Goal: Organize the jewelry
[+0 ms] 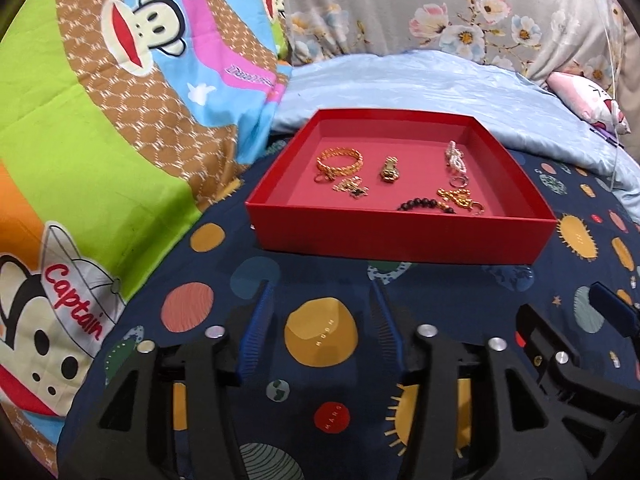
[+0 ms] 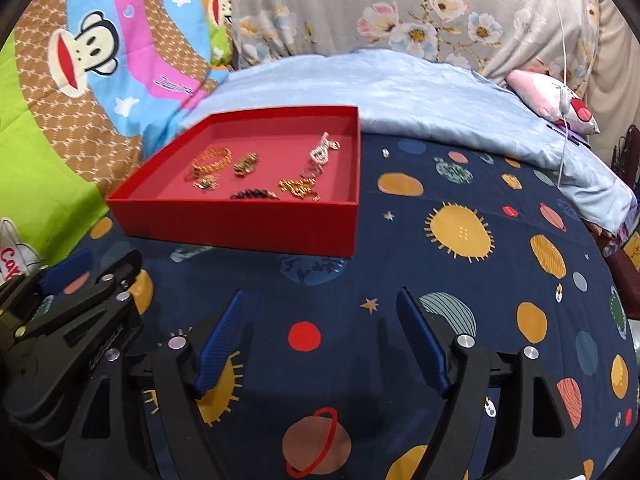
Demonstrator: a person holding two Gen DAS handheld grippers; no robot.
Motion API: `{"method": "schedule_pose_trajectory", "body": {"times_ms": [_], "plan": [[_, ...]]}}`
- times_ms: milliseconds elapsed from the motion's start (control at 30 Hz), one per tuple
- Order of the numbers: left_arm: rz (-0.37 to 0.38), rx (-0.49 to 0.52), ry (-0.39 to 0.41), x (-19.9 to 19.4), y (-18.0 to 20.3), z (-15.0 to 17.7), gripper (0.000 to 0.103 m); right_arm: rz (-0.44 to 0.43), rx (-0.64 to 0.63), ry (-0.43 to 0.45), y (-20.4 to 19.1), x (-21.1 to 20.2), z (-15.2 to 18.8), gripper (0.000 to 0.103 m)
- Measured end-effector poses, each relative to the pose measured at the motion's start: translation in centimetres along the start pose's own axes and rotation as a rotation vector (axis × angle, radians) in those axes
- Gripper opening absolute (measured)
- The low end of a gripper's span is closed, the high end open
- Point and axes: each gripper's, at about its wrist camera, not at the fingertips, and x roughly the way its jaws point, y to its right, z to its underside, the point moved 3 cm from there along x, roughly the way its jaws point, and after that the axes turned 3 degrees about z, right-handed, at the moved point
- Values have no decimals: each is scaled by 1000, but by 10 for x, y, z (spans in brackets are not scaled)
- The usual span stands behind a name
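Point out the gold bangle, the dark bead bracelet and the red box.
gold bangle (image 1: 339, 161): left wrist view, on its front band.
dark bead bracelet (image 1: 424, 203): left wrist view, on the beads at mid-arc.
red box (image 2: 256, 226): right wrist view, on its near outer wall.

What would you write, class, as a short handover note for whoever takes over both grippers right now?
Left gripper: open, empty, over the blue bedspread in front of the red box.
Right gripper: open, empty, beside the box.
In the box: gold bracelet, small gold piece, pearl piece, dark bead bracelet, gold chain, small charm.
Left: one small ring lies on the bedspread right of the box; it probably goes in next.
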Motion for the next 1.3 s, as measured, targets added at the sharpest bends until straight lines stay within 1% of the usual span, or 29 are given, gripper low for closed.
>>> {"method": "schedule_pose_trajectory", "body": {"times_ms": [67,100,133,167,300,433,500,667,767,800,833,900,1133,1300], "plan": [[1,1,-11,1,0,1,62,19,17,-31,3,6,0,76],[8,-8,-9,1,-2,0,66,19,25,-38,5,7,1,76],[2,-19,-9,1,-4,0,73,16,34,-43,7,8,1,76],[-4,-22,-11,2,-5,1,77,13,42,-43,8,8,1,76],[-13,-15,-25,5,-3,2,79,3,57,-26,12,5,2,77],[-5,-24,-14,3,-5,2,81,-24,94,4,18,0,2,86],[-8,-23,-13,3,-5,2,82,-33,107,14,20,-1,1,86],[-47,-15,-22,4,-3,2,82,-23,101,0,18,2,0,86],[-52,-23,-27,5,-5,2,82,-23,92,-6,16,3,0,86],[-55,-26,-32,6,-6,2,82,-17,94,-10,16,4,1,86],[-59,-23,-36,6,-6,3,82,16,99,-16,15,5,1,86],[-75,-19,-43,8,-5,3,81,43,99,-21,14,5,1,86],[-48,-33,-35,7,-9,3,81,16,109,-11,16,4,1,86],[-39,-49,-41,8,-10,3,81,-7,91,13,13,-1,1,86]]}}
